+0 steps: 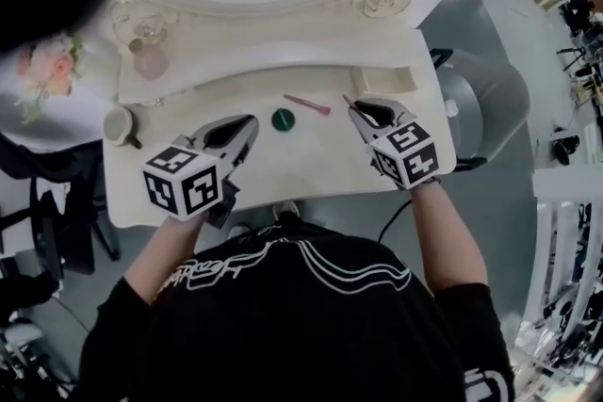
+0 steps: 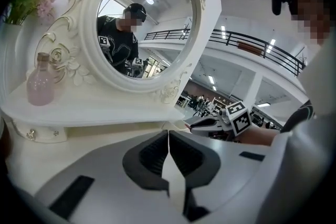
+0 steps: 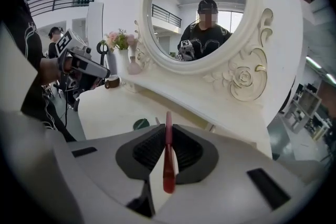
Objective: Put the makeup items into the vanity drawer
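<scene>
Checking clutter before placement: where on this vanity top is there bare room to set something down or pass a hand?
Bare: the front strip of the tabletop between the left hand-held gripper and right hand-held gripper, and the patch between the mug and the left one. Crowded: the middle, where the green compact and pink stick lie.

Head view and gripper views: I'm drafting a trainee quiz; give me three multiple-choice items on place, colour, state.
1. The green disc lies: A) on the tabletop between left gripper and right gripper B) in the left jaws C) in the right jaws
2. The bottle is: A) blue B) pink C) black
3. The right gripper's jaws are: A) wide apart B) shut on a slim red stick C) shut on the disc
1A, seen lying there in the head view; 2B, pink glass; 3B, the stick is clamped between them.
</scene>
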The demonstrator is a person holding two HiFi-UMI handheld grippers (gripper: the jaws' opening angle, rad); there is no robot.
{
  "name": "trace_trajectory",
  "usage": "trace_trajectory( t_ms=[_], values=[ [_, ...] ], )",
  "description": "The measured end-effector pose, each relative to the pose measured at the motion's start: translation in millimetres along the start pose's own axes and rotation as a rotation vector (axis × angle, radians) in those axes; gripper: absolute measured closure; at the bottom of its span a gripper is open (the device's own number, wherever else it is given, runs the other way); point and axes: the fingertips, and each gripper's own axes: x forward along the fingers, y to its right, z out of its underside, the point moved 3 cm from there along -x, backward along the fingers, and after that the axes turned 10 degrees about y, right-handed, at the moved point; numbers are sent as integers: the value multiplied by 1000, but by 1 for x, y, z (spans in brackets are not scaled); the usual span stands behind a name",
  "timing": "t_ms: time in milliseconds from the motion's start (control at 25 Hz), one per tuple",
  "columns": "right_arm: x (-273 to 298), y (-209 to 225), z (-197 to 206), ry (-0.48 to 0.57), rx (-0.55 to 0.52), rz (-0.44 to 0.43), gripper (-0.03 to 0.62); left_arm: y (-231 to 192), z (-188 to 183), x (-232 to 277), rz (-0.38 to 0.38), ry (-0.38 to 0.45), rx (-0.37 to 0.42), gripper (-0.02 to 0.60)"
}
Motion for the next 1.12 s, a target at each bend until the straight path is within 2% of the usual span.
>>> trace_trajectory(
  t_ms=[120, 280, 600, 880, 1120],
  values=[
    [-7, 22, 5, -25, -35, -5, 531, 8, -1, 11, -3, 11, -8, 554],
    [-8, 52, 9, -48, -74, -15, 531, 6, 3, 25, -22, 28, -78, 554],
    [10, 103, 28, -144, -205, -37, 531, 1, 13, 25, -81, 25, -82, 554],
    [23, 125, 51, -195, -213, -47, 531, -16, 21, 16, -126, 23, -86, 554],
    [33, 134, 58, -224, -263, -34, 531, -35, 30, 17, -163, 12, -110, 554]
  ],
)
